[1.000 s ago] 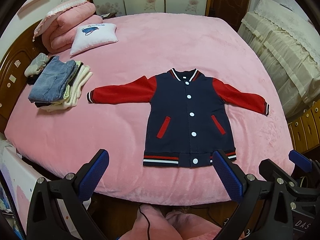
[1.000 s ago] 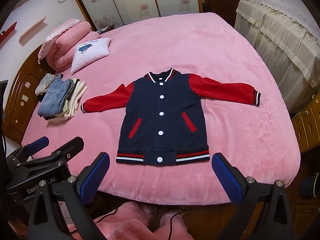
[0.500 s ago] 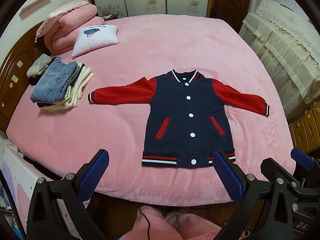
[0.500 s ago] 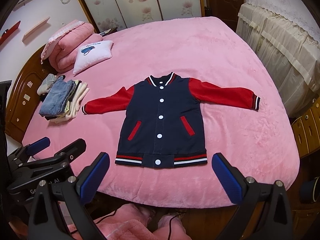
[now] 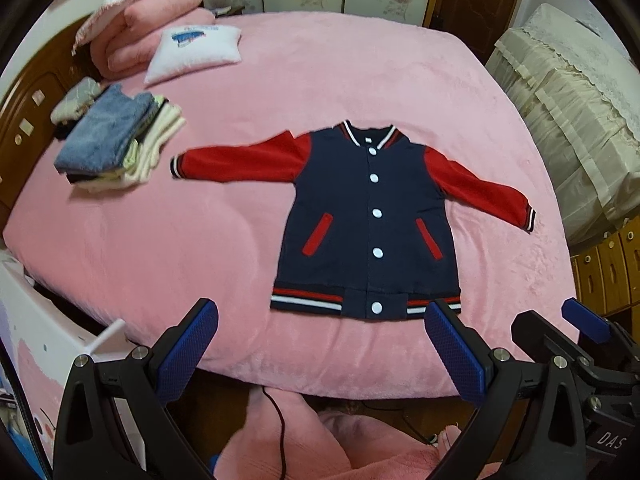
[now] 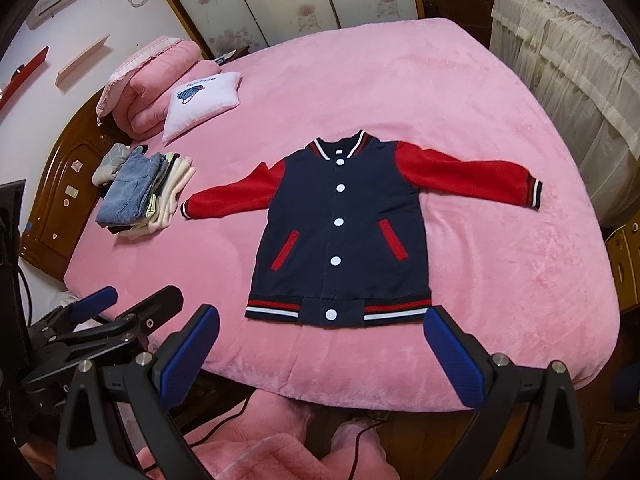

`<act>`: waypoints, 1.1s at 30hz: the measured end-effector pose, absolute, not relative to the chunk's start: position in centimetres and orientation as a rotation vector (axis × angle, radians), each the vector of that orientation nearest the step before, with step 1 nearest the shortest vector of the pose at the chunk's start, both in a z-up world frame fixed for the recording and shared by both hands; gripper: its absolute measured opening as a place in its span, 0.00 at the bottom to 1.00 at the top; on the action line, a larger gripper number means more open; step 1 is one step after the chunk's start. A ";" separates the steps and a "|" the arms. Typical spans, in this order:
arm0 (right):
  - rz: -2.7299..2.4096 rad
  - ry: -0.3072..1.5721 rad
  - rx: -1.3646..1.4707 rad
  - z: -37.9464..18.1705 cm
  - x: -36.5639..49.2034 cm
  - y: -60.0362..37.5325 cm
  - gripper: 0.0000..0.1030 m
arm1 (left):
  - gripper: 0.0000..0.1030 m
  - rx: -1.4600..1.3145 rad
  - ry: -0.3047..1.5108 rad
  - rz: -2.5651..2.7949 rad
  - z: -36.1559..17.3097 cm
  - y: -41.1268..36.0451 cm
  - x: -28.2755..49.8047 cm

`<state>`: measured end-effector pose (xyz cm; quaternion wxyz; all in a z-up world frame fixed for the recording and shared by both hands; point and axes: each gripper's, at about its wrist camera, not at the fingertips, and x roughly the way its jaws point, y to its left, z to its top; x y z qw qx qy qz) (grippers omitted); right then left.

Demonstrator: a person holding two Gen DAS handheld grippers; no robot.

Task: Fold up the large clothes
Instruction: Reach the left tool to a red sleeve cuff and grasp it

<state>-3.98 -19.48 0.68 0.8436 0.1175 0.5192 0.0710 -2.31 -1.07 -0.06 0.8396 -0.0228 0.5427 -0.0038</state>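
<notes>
The navy, red-sleeved varsity jacket [image 5: 370, 216] is laid flat near the pink plush bed's [image 5: 328, 68] front edge; left gripper [image 5: 320, 354] and right gripper [image 6: 320, 354] are held spread wide, nothing gripped.

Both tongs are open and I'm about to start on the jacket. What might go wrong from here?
1. The jacket's hem lies near the bed edge; a pull toward you may drag it off.
2. The left sleeve cuff lies close to the folded stack; a wide sweep could topple it.
3. Plush cover may bunch.
</notes>
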 end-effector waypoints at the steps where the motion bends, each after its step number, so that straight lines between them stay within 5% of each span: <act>1: 0.152 1.098 0.249 0.6 -4.0 -19.5 1.00 | 0.99 -0.054 1.156 -0.014 -0.4 -1.0 -2.3; 12: 0.119 1.059 0.169 -2.4 -4.4 -17.1 1.00 | 0.99 -0.213 1.376 -0.059 -9.4 3.5 -0.2; 26: 0.134 1.115 0.032 -11.7 4.4 -7.2 0.98 | 0.99 -0.734 1.545 0.045 -26.0 20.5 11.6; 33: 0.090 1.123 0.067 -16.4 12.1 -2.0 0.98 | 0.93 -0.855 1.405 -0.012 -30.2 26.3 19.1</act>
